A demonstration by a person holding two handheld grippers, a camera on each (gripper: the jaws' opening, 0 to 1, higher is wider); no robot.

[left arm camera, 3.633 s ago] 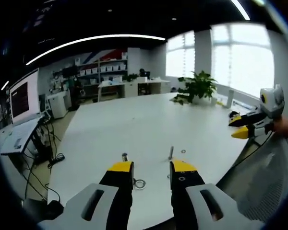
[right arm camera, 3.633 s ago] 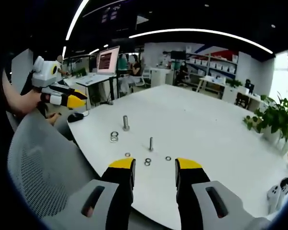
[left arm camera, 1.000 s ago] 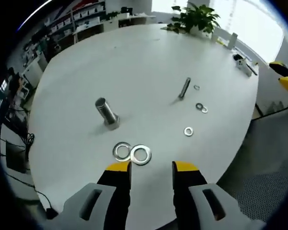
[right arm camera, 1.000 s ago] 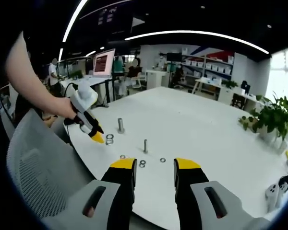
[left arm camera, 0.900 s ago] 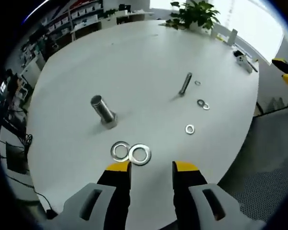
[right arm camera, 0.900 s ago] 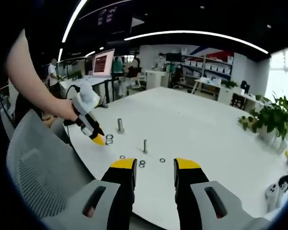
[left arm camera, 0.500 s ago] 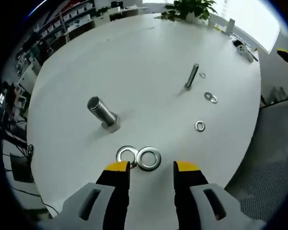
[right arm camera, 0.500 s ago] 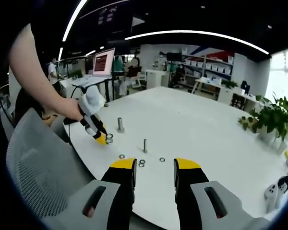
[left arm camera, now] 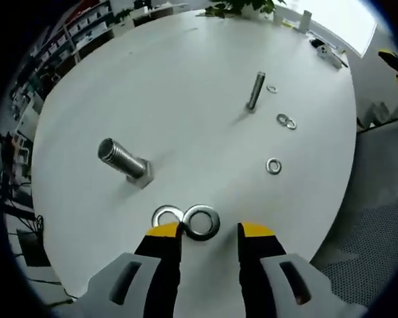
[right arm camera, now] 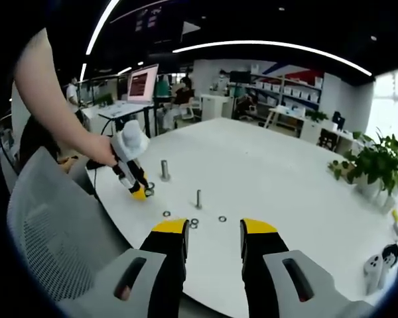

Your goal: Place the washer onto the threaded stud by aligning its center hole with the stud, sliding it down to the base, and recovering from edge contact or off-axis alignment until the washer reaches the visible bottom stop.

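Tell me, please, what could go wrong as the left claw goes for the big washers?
1. The two large washers lie touching or overlapping, so the open left claw may lift both or push one away.
2. They lie near the white table's edge, so a nudged washer might slide off.
3. The thick stud looks tilted in this view, so the hole may catch on its top.

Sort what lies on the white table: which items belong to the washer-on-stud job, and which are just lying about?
Job: two large silver steel washers; thick threaded steel stud; left hand-held gripper, jaws open.

Lying about: thin steel bolt; small steel washers; green potted plant.
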